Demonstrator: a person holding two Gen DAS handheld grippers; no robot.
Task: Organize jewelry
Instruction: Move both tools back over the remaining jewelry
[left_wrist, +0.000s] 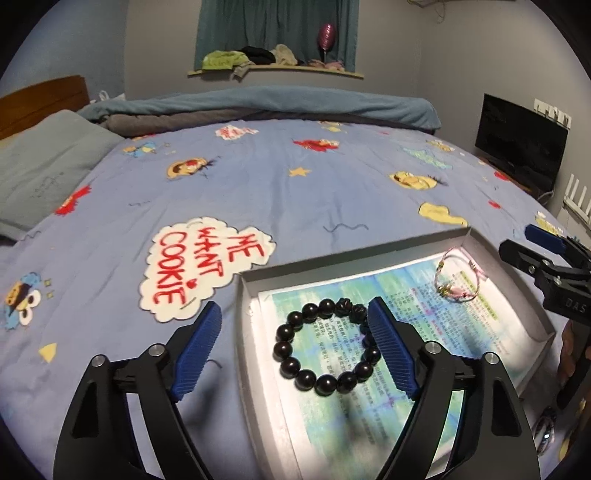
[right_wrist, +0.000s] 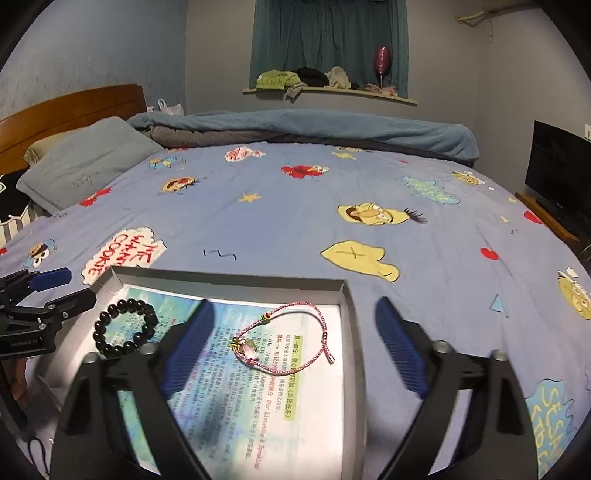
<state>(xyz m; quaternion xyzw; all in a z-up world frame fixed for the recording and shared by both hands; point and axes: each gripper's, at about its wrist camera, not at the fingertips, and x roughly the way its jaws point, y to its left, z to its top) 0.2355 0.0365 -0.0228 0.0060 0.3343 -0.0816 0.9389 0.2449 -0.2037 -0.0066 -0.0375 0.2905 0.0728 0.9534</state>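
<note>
Hovering spread-fingered: left gripper (left_wrist: 295, 347) over bead bracelet (left_wrist: 327, 345), right gripper (right_wrist: 295, 347) over cord bracelet (right_wrist: 291, 338).

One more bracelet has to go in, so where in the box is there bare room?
Free: the printed paper between the black bead bracelet and the pink cord bracelet, and the near part of the box. Crowded: its far corners, where the bracelets lie under the open left gripper and right gripper.
</note>
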